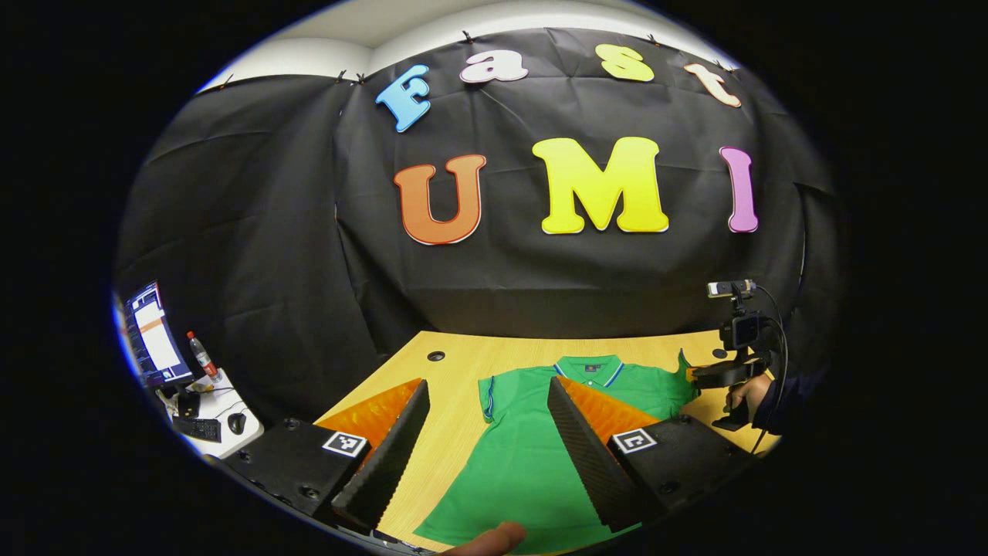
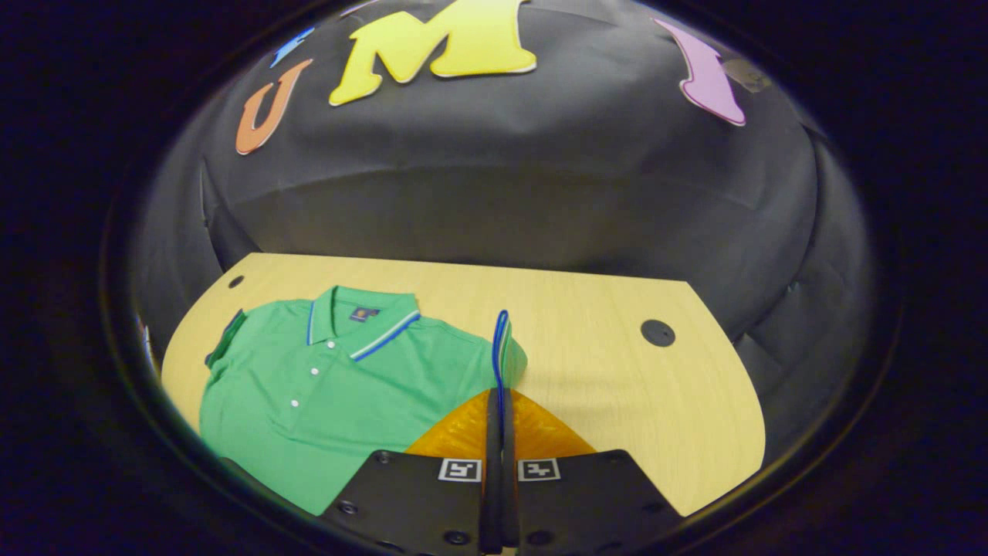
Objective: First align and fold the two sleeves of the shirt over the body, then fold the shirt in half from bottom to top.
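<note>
A green polo shirt (image 1: pixel 525 455) with a blue-trimmed collar lies face up on the wooden table (image 1: pixel 463 363). My left gripper (image 1: pixel 486 386) hovers open above the shirt's near side, with one sleeve (image 1: pixel 488 398) lying flat between its fingers and untouched. At the far right a hand holds my right gripper (image 1: pixel 706 374). In the right gripper view the shirt (image 2: pixel 340 386) spreads to the left, and my right gripper (image 2: pixel 500 401) is shut on the blue-edged cuff of the other sleeve (image 2: pixel 502 347), which stands up off the table.
A side desk at the far left carries a monitor (image 1: pixel 150 336), a bottle (image 1: pixel 203 355), a keyboard and a mouse. Round cable holes (image 2: pixel 658 333) sit in the table top (image 2: pixel 617 386). A fingertip (image 1: pixel 486 540) shows at the bottom edge.
</note>
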`<state>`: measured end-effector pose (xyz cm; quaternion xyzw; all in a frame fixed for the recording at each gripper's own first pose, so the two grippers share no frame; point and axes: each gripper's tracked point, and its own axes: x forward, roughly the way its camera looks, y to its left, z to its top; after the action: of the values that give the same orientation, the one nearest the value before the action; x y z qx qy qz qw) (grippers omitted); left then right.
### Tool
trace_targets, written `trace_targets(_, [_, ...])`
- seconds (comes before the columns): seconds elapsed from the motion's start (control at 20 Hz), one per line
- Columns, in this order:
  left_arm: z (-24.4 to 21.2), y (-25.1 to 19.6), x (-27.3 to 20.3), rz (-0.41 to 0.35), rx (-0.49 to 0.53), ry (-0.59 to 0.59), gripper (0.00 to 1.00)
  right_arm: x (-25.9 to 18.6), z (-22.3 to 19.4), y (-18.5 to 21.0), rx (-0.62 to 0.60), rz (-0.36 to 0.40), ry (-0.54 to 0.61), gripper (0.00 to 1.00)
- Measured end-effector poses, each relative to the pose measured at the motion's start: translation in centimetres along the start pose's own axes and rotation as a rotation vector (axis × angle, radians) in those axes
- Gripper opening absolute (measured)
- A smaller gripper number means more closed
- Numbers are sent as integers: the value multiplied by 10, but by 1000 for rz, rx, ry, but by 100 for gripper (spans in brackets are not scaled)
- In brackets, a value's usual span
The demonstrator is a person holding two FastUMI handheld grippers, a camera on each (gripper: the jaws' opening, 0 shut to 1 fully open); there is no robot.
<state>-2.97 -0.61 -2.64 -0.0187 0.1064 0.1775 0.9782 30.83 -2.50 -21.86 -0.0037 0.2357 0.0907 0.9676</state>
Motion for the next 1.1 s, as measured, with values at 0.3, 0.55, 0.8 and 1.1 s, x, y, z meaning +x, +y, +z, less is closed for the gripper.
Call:
trace_targets(0.3, [-4, 24, -9, 43, -8, 5, 99, -2, -8, 63, -73, 86, 4, 2])
trace_targets(0.55, [-18, 45, -16, 86, -33, 43, 99, 5, -30, 98, -100, 109, 28, 2])
trace_targets(0.8, [-21, 44, -20, 56, -52, 51, 99, 12, -43, 114, -141, 101, 48, 2])
trace_targets(1.1, [-26, 39, -15, -18, -44, 58, 99, -6, -34, 118, -107, 83, 23, 24])
